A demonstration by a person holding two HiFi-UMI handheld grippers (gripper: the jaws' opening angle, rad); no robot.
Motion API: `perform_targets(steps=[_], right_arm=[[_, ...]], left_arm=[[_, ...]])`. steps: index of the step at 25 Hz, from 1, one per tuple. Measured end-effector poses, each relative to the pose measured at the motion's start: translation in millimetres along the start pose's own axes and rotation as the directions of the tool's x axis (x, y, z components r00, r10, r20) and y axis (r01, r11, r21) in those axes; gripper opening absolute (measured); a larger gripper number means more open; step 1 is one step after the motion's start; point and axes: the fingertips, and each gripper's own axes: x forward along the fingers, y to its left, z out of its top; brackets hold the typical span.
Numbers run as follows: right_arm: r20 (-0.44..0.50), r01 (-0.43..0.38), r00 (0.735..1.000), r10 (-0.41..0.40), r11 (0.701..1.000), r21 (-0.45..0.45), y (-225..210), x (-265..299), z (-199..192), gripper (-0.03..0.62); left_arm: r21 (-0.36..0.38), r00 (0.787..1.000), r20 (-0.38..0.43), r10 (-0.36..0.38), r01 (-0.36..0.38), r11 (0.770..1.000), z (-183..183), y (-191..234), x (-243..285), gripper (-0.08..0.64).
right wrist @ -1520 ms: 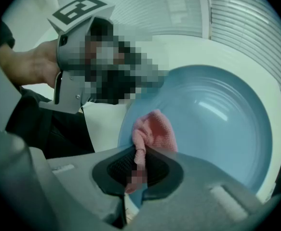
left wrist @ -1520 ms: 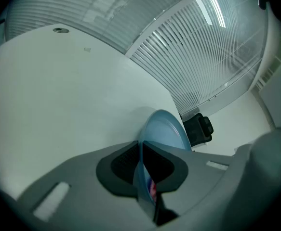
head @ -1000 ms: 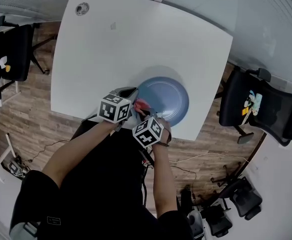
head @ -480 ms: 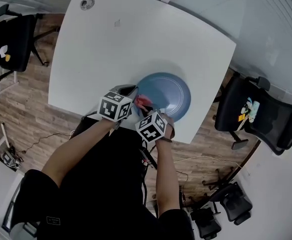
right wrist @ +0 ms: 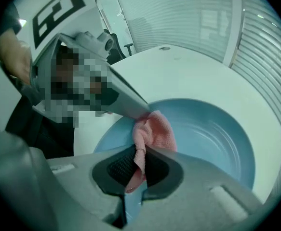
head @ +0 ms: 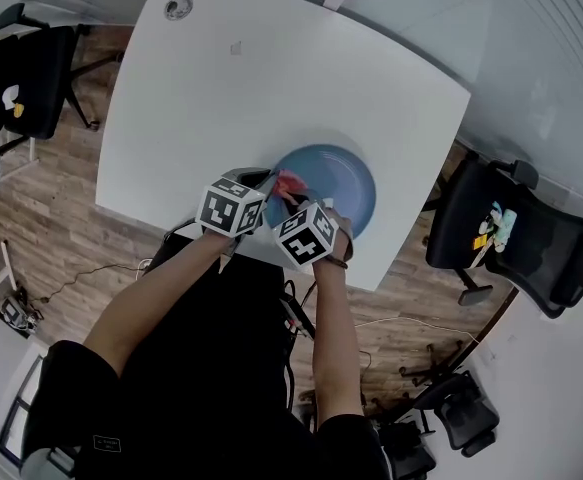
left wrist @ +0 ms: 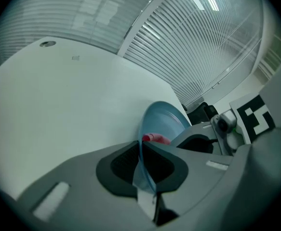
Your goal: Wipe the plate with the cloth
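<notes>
Ideally, while the left gripper (left wrist: pixel 141 163) pinches the plate (left wrist: pixel 164 121) rim firmly, the right gripper (right wrist: pixel 136 170), clenched on the cloth (right wrist: pixel 155 131), should rub lightly.

Your head camera looks steeply down from high above the white table (head: pixel 221 98), taking in nearly all of it. Cameras on your left gripper (head: pixel 264 181) and right gripper (head: pixel 294 201) sit close behind their jaws, looking across the tabletop. All three views share the blue plate (head: pixel 343 180).
</notes>
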Motion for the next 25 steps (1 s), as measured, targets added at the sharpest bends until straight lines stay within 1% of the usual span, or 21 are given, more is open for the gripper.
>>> perform_targets(steps=[8, 13, 18, 23, 25], right_arm=[[0.033, 0.033, 0.999, -0.034, 0.999, 0.027, -34, -8, 12, 0.02], [0.04, 0.067, 0.997, -0.068, 0.997, 0.026, -55, -12, 18, 0.02], [0.041, 0.132, 0.99, -0.133, 0.991, 0.031, -81, -18, 19, 0.02], [0.038, 0.234, 0.971, -0.236, 0.971, 0.051, -112, -26, 13, 0.02], [0.041, 0.254, 0.966, -0.257, 0.965, 0.072, -119, -30, 9, 0.02]], left_arm=[[-0.003, 1.0, -0.006, 0.012, -0.012, 1.0, 1, 0, -1, 0.025], [0.0, 1.0, -0.008, 0.018, -0.018, 1.0, 1, 0, -1, 0.023], [-0.004, 1.0, -0.012, 0.017, -0.017, 1.0, 1, -1, 0, 0.023], [-0.02, 1.0, -0.011, 0.014, -0.014, 1.0, 2, 1, -1, 0.023], [-0.031, 1.0, -0.008, 0.016, -0.016, 0.999, 2, 1, -1, 0.023]])
